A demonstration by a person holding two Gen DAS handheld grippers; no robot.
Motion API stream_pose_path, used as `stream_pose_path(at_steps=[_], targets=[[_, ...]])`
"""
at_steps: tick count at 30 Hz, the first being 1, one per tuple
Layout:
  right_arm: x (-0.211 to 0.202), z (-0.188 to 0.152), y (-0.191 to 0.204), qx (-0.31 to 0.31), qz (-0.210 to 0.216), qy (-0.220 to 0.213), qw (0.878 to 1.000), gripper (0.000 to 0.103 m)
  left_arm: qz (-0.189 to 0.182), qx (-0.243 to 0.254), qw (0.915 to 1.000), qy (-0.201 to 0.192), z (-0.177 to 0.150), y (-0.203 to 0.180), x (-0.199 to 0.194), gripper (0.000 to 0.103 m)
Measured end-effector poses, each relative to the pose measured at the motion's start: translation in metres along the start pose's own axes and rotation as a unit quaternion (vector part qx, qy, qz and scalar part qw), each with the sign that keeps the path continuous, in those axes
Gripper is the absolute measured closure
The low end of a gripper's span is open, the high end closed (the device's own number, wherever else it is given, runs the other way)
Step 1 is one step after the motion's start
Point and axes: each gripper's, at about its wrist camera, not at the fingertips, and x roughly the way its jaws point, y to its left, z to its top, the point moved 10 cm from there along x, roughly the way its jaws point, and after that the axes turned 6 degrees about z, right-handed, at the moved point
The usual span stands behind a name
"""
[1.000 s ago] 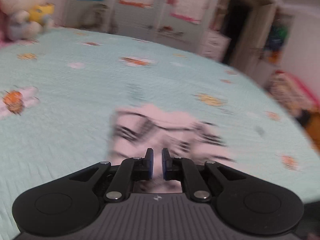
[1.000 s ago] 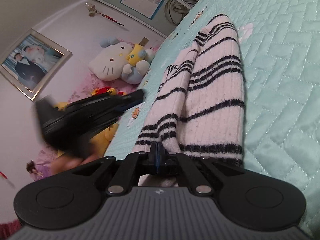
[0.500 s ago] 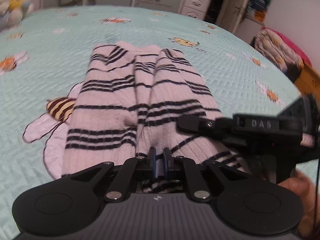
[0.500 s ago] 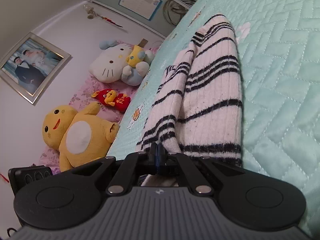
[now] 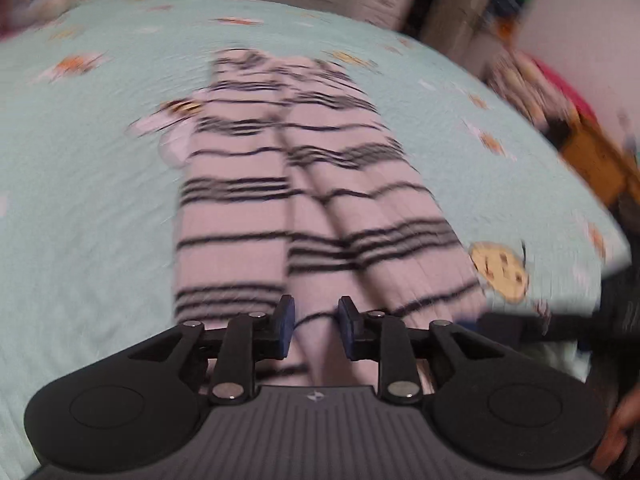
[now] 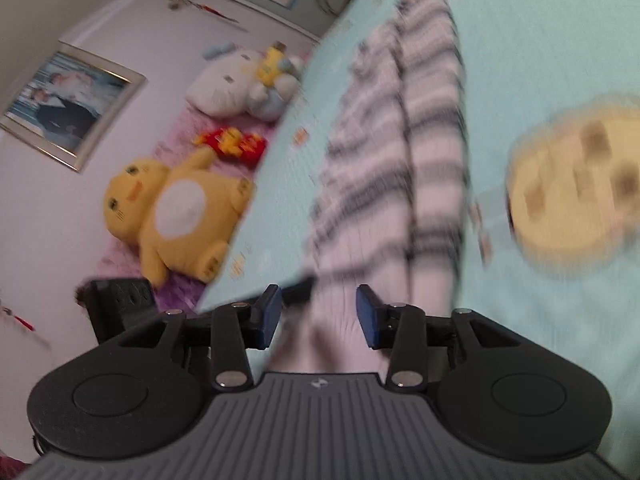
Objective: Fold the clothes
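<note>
Both claws have just been opening, and no pad presses on fabric now: your left gripper (image 5: pixel 316 328) stands with a narrow gap between its jaws, your right gripper (image 6: pixel 316 318) with a wider one, and neither holds anything. The striped sweater (image 5: pixel 304 200) lies flat on the mint quilt (image 5: pixel 80 200), folded lengthwise into a long band that runs straight ahead of the left claw; its near hem sits directly beneath and between the left jaws. From the right claw the band extends ahead and slightly right, with its near end under the jaws. Both views are blurred, so exact clearance between pads and knit cannot be confirmed. Expect snagging: a pad that brushes the loose knit while you draw back can drag the hem and undo the fold. Expect also a one-layer pinch on the next grasp, which would peel the top layer away. Your grippers work close together at this end; the other claw shows just right of the left one, so watch for collision.
</note>
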Motion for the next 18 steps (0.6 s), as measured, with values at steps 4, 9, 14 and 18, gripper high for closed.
stream_pose_path(at_steps=[4, 9, 14, 18], targets=[[-0.011, -0.011, 0.017, -0.026, -0.017, -0.024, 0.999, 0.063, -0.047, -0.112, 0.9924, -0.023, 0.009, 0.019, -0.021, 0.073], [-0.020, -0.025, 0.059, -0.186, -0.105, -0.026, 0.977, 0.057, -0.059, -0.116, 0.9915, -0.011, 0.001, 0.016, -0.025, 0.072], [-0.007, -0.053, 0.069, -0.316, -0.196, 0.013, 0.928, 0.057, -0.071, -0.120, 0.9902, 0.001, -0.009, 0.008, -0.014, 0.072], [0.002, -0.065, 0.062, -0.368, -0.256, 0.021, 0.894, 0.056, -0.072, -0.119, 0.9902, 0.006, -0.005, 0.005, -0.006, 0.072]])
